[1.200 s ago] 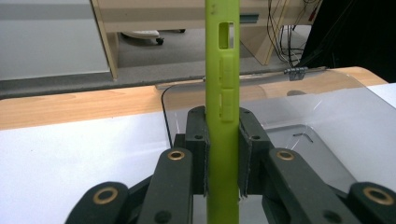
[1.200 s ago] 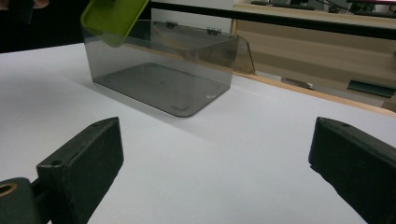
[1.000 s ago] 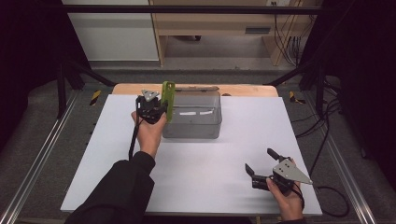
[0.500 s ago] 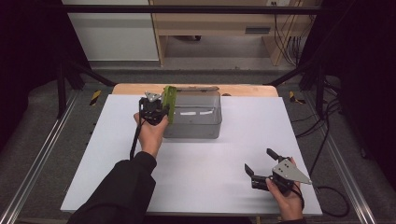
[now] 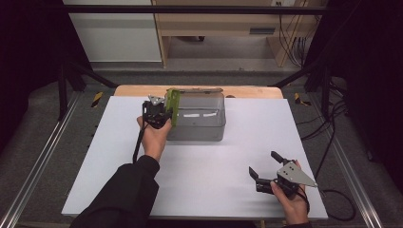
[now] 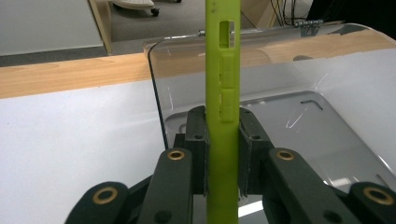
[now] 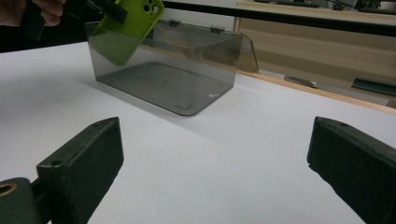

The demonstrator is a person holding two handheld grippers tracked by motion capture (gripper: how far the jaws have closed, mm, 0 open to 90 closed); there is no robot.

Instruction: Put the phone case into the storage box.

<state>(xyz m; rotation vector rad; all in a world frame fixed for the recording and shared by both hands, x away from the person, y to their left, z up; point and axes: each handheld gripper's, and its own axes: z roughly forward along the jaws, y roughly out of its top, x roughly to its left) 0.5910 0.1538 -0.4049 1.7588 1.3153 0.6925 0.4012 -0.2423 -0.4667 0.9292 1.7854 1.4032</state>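
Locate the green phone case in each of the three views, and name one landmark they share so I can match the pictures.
High view: green phone case left of centre, clamped in the left gripper at the left end of the clear box.
Left gripper view: the case stands edge-on, a central vertical strip between the jaws.
Right gripper view: the case sits top left, tilted over the box's left end.
Shared landmark: the clear box.
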